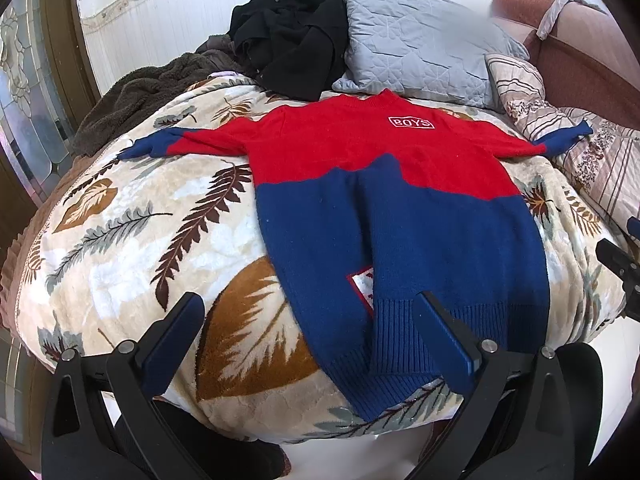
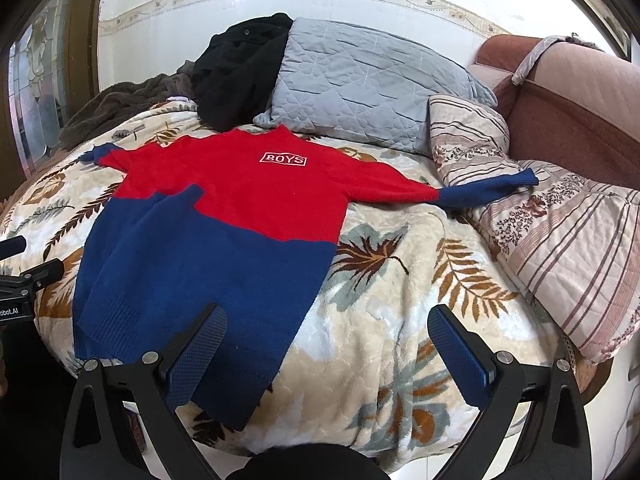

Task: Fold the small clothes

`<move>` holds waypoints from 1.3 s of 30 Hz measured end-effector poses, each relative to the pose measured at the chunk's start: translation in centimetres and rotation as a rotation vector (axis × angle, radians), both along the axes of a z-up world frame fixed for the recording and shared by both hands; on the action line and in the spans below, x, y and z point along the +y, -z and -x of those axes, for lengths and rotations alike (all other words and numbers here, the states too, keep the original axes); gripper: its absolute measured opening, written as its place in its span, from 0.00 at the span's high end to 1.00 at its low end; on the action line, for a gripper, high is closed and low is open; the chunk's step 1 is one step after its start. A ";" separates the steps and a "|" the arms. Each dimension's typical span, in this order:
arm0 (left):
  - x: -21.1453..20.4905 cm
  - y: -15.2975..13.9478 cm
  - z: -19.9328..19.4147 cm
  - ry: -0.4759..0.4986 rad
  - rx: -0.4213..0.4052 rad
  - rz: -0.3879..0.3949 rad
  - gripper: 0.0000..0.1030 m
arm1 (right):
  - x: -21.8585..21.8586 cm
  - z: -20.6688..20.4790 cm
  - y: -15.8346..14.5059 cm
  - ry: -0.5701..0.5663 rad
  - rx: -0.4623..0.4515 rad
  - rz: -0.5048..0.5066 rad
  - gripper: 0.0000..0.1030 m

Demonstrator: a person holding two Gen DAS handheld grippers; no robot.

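Observation:
A small red and blue sweater [image 1: 360, 184] with a white "BOYS" patch lies flat on the bed, both sleeves spread out; it also shows in the right wrist view [image 2: 240, 232]. Its blue lower half has a fold running up the left side. My left gripper [image 1: 310, 328] is open and empty, hovering over the sweater's hem near the bed's front edge. My right gripper [image 2: 326, 340] is open and empty, just right of the hem's lower corner. The right gripper's edge shows at the far right of the left wrist view [image 1: 620, 264].
A leaf-print blanket [image 1: 132, 240] covers the bed. A grey pillow [image 1: 420, 40], a black garment pile [image 1: 292, 32] and a brown fleece [image 1: 136, 96] lie at the back. A striped quilt [image 2: 560, 248] and a brown headboard [image 2: 580, 112] stand at the right.

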State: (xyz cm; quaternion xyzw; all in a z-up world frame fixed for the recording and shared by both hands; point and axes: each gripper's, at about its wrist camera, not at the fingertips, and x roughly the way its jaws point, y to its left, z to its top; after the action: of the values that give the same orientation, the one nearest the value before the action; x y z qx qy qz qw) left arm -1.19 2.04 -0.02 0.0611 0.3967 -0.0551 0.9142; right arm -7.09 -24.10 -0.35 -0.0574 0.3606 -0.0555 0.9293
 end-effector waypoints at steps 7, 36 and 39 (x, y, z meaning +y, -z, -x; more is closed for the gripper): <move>-0.1 -0.1 -0.1 0.000 -0.003 0.003 0.00 | -0.1 0.3 0.1 0.003 -0.006 -0.019 0.01; -0.7 0.4 -0.1 0.015 0.010 0.027 0.00 | -1.1 -0.3 0.6 0.013 -0.009 -0.056 0.01; -0.9 0.5 -0.2 0.016 0.017 0.026 0.00 | -1.2 -0.5 0.7 0.012 -0.006 -0.062 0.01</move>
State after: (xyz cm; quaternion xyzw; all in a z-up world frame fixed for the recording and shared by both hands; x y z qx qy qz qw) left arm -0.95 1.18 -0.56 0.0519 0.4033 -0.0681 0.9111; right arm -6.63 -25.35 -1.04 -0.0261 0.3596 -0.0502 0.9314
